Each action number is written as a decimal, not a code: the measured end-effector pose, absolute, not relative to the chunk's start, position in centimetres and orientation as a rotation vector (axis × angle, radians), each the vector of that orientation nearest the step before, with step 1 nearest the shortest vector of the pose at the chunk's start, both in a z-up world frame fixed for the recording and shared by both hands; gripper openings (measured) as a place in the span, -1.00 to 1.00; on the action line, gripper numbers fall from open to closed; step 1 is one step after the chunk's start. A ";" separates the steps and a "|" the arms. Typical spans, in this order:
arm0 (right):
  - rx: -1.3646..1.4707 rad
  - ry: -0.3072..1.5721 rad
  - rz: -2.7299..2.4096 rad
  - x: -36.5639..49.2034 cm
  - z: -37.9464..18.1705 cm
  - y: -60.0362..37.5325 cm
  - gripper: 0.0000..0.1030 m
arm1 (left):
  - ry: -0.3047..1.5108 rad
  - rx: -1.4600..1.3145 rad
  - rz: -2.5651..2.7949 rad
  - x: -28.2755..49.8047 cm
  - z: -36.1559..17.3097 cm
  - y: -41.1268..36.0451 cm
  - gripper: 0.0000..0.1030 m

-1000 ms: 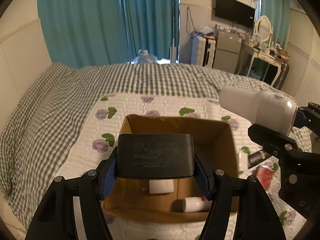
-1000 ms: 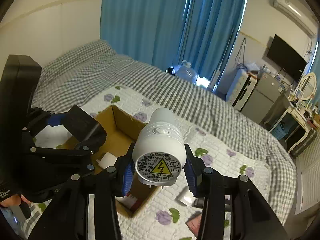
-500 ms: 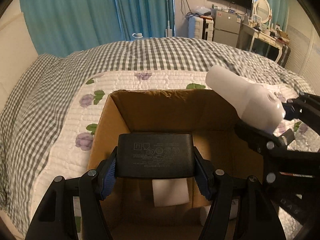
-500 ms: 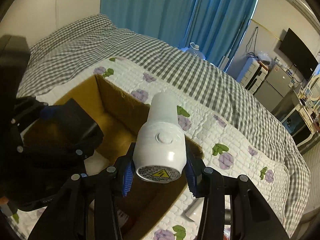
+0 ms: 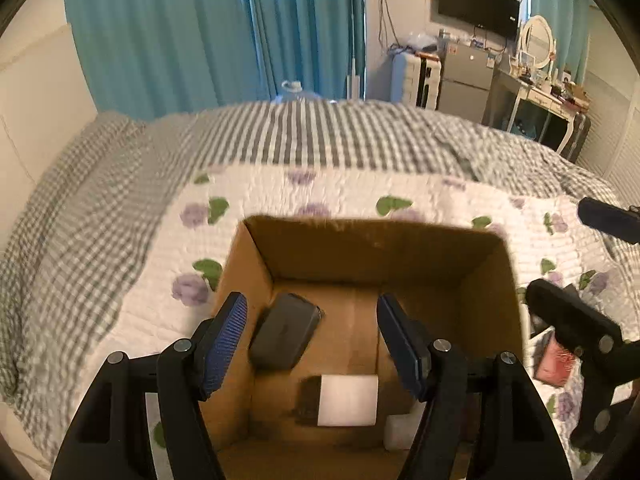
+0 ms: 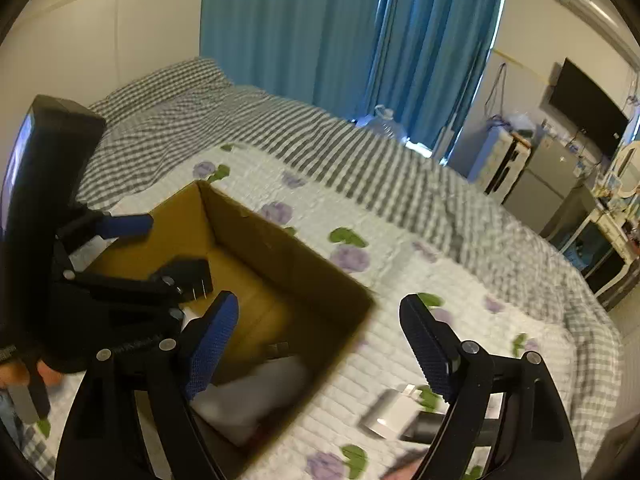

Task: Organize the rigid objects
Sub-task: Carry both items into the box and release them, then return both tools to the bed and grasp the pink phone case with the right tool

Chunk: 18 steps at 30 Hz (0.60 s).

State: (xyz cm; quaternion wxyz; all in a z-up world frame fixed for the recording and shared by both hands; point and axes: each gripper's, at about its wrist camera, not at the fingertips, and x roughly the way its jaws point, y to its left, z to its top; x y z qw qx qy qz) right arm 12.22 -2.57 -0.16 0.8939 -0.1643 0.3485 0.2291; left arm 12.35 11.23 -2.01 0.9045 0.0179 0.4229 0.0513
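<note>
Item: cardboard box (image 5: 372, 248), open-topped, set on the flowered quilt (image 5: 344, 188) of a bed; we count in it a black power adapter (image 5: 286, 332) lying tilted by the left wall, its prongs showing in the right wrist view (image 6: 200, 290), a white block (image 5: 347, 400) on the floor of the box, and a white cylindrical plug-in device (image 6: 248, 392), blurred, low at the near corner. Our left gripper (image 5: 312, 344) hangs over the box with its jaws spread wide and nothing between them; our right gripper (image 6: 320, 344) stands likewise wide and empty, straddling the box's right corner. Outstanding stock, on the quilt just right of the box: a small white charger (image 6: 394, 414) touching a dark item (image 6: 420, 428) we cannot identify, and a red packet (image 5: 554, 364) partly hidden behind the right gripper. Handling notes, as we judge them: the charger looks light, hard-shelled and smooth, so likely to slip or skate on the soft quilt; we would take it across its flat broad sides, pads square to the faces, well away from any prongs. The red packet appears thin and flat; we would expect to need an edge grip, pressing slightly into the bedding. Nothing here seems fragile, though a short drop into the box is kinder than a toss.
</note>
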 end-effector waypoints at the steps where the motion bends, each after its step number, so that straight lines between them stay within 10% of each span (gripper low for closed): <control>1: -0.344 0.708 0.462 11.7 0.6 -3.2 0.61 | 0.870 0.042 0.105 12.2 -1.6 10.9 0.38; 18: -0.261 0.662 0.275 4.5 7.0 -19.0 0.75 | 0.850 0.107 -0.057 6.8 1.4 -2.8 0.38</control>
